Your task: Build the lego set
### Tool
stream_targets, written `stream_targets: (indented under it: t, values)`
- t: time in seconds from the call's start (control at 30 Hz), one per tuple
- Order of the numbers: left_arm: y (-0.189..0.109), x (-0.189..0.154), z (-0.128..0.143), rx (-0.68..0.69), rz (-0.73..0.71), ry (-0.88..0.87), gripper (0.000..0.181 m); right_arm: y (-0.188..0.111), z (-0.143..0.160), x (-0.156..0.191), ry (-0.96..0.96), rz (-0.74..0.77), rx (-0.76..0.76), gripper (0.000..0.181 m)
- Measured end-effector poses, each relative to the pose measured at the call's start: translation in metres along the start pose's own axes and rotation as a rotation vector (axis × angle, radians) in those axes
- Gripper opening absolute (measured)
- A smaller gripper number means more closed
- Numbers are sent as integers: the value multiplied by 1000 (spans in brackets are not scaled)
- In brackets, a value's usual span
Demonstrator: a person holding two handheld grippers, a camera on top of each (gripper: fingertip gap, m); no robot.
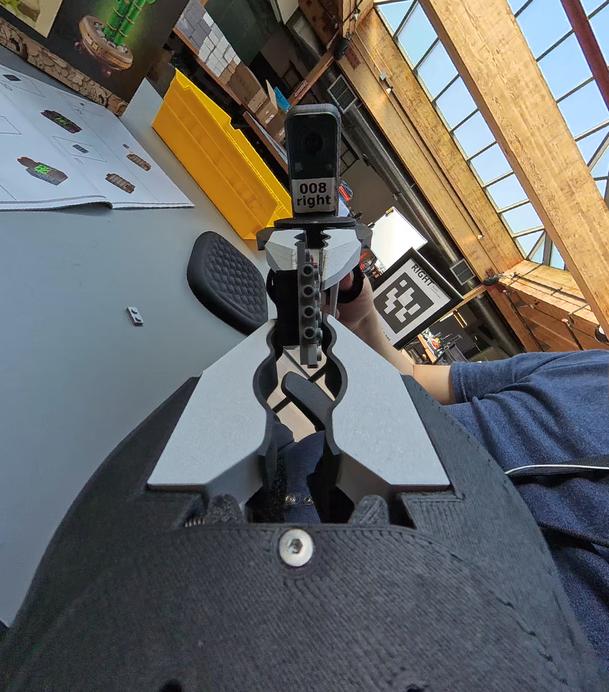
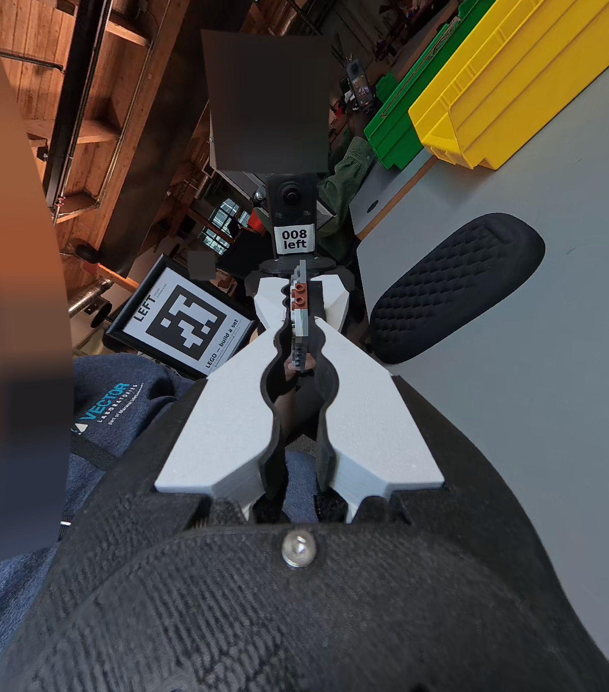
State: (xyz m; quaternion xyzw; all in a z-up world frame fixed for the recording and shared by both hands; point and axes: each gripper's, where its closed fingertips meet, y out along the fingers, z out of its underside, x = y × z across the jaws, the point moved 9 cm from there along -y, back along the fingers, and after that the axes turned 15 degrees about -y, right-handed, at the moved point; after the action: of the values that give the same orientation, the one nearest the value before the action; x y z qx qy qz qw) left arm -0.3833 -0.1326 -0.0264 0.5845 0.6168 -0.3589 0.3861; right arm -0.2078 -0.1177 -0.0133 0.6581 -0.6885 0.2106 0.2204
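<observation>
A dark grey lego assembly (image 1: 309,310) is held in the air between both tongs, clamped at opposite ends by the left tongs (image 1: 305,337) and right tongs (image 2: 302,339). A small grey plate (image 1: 135,315) lies on the tabletop (image 1: 71,299).

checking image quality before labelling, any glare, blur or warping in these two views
Left wrist view: strong fisheye bending, bright skylight but not blown out, grey lego piece between the two claws sharp. Right wrist view: same warping, dimmer rafters, yellow bin brightly lit, brown lego piece in focus; smooth blurred patches are added masks, not lens blur.
</observation>
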Motion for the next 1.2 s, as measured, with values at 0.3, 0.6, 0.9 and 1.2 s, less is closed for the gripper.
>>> stream_targets:
  t: [0.3, 0.6, 0.9, 1.2]
  values:
    - [-3, -20, 6, -35, 136, 293, 18, -1, -11, 42, -349, -28, -13, 20]
    - [-10, -45, 18, -118, 243, 608, 18, 2, -11, 86, -618, 105, 3, 25]
    - [-8, -57, 24, -122, 265, 681, 18, 6, -13, 100, -668, 103, -24, 21]
    - [-7, -61, 25, -124, 254, 711, 18, 7, -15, 104, -735, 137, -36, 23]
